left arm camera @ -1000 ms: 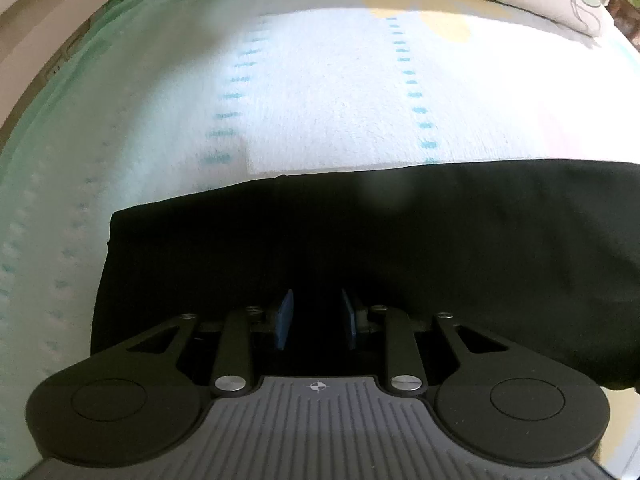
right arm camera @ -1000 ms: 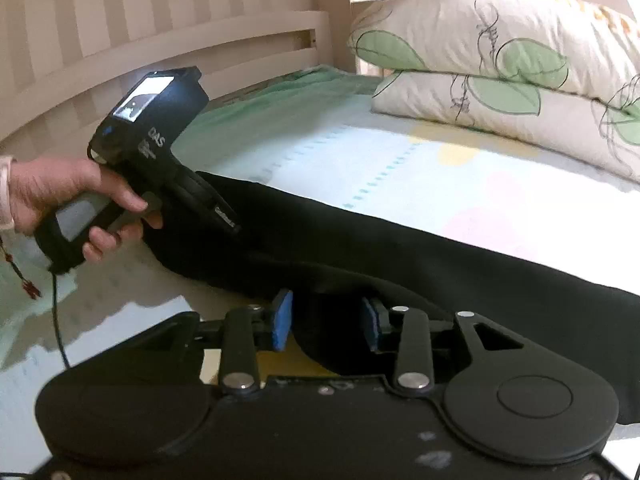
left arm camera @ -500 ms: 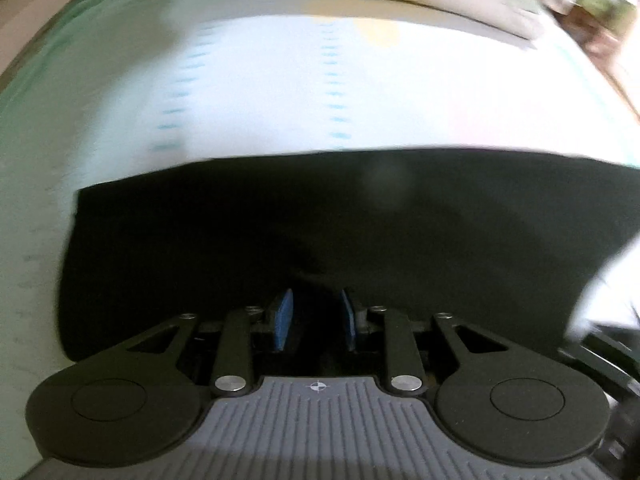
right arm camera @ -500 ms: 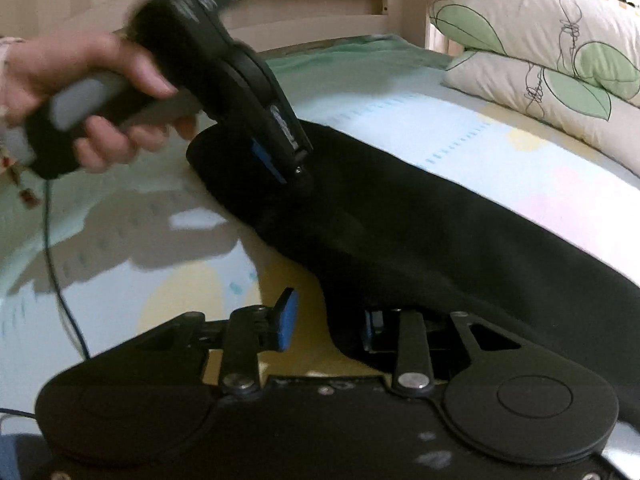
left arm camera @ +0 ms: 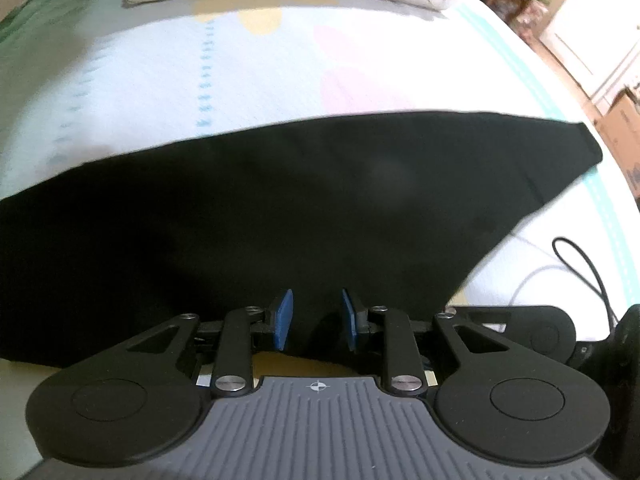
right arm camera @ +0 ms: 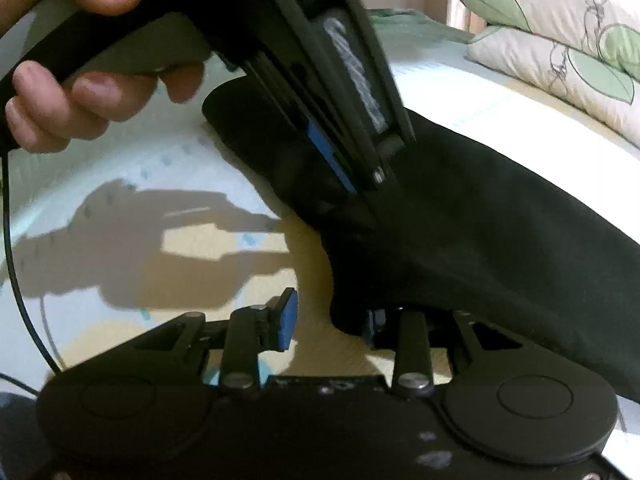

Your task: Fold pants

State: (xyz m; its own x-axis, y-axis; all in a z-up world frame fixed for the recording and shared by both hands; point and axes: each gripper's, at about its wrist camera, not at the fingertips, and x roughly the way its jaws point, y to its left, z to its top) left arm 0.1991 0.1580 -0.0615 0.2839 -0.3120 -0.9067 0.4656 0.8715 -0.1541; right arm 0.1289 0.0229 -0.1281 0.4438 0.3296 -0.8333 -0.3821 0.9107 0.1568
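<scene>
Pants (left arm camera: pixel 280 216) of black fabric lie across the bed sheet (left arm camera: pixel 168 80), and they now fill far more of the left wrist view than a second ago, when a wide band of sheet showed above them. Their far edge runs as a slanted line to a pointed corner at the right, near the mattress edge. In that view the left gripper (left arm camera: pixel 316 318) has its blue pads parted with dark cloth between them; the pads do not look pressed together, and whether the cloth is actually pinched is hard to make out against the black.

Seen from the right wrist camera, the left gripper (right arm camera: pixel 340 168) has swung much closer since the earlier frames: it now fills the upper middle of the picture, blurred, nose down into the pants (right arm camera: pixel 500 232), with the left hand (right arm camera: pixel 80 92) cut off at the top left corner. One blue pad shows on it; the other is hidden behind its own body.

The right gripper (right arm camera: pixel 328 322) stands open. Its left pad is bare over the sheet, while the right pad is mostly covered by a lifted fold of the pants, which half a second ago draped it in much the same way.

Pillows (right arm camera: pixel 560 52) sit at the head of the bed. A black cable (left arm camera: pixel 584 264) loops on the sheet at the right.
</scene>
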